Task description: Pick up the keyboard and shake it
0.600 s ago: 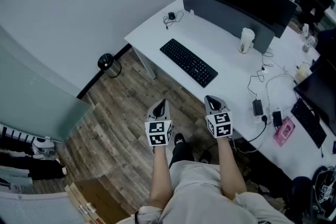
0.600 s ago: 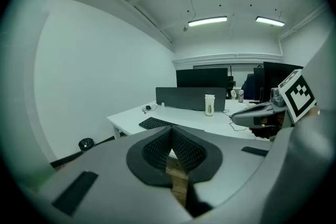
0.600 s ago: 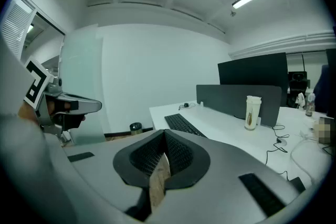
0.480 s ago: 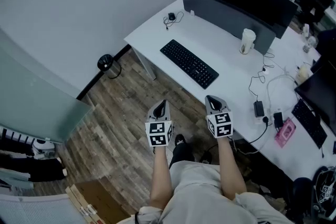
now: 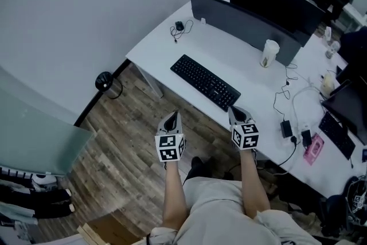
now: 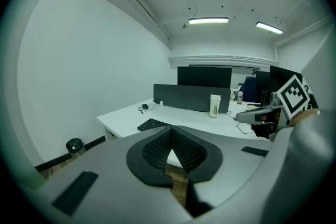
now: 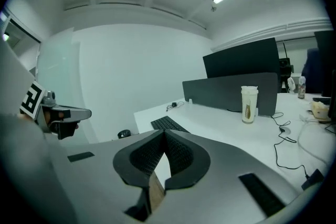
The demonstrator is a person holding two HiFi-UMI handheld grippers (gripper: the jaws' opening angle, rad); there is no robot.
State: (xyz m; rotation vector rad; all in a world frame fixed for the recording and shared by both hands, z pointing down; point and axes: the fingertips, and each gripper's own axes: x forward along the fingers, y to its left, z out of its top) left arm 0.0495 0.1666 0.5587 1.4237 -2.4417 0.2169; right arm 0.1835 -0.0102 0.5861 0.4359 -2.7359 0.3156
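Observation:
A black keyboard point(image 5: 205, 81) lies flat on the white desk point(image 5: 246, 69), near its front edge. It shows small in the left gripper view point(image 6: 151, 124) and in the right gripper view point(image 7: 167, 123). My left gripper point(image 5: 171, 118) hangs over the wooden floor in front of the desk, shut and empty. My right gripper point(image 5: 238, 114) is at the desk's front edge, just right of the keyboard's near end, also shut with nothing in it. Both are apart from the keyboard.
A dark divider panel point(image 5: 241, 23) and monitors stand behind the keyboard. A pale cup point(image 5: 268, 53) stands right of it, a mouse point(image 5: 179, 25) at the far left corner. Cables and a charger point(image 5: 285, 128) lie to the right. A black bin point(image 5: 104, 80) sits on the floor.
Both grippers have come closer to the desk; the right one now reaches its front edge. The view has shifted with the person's step forward.

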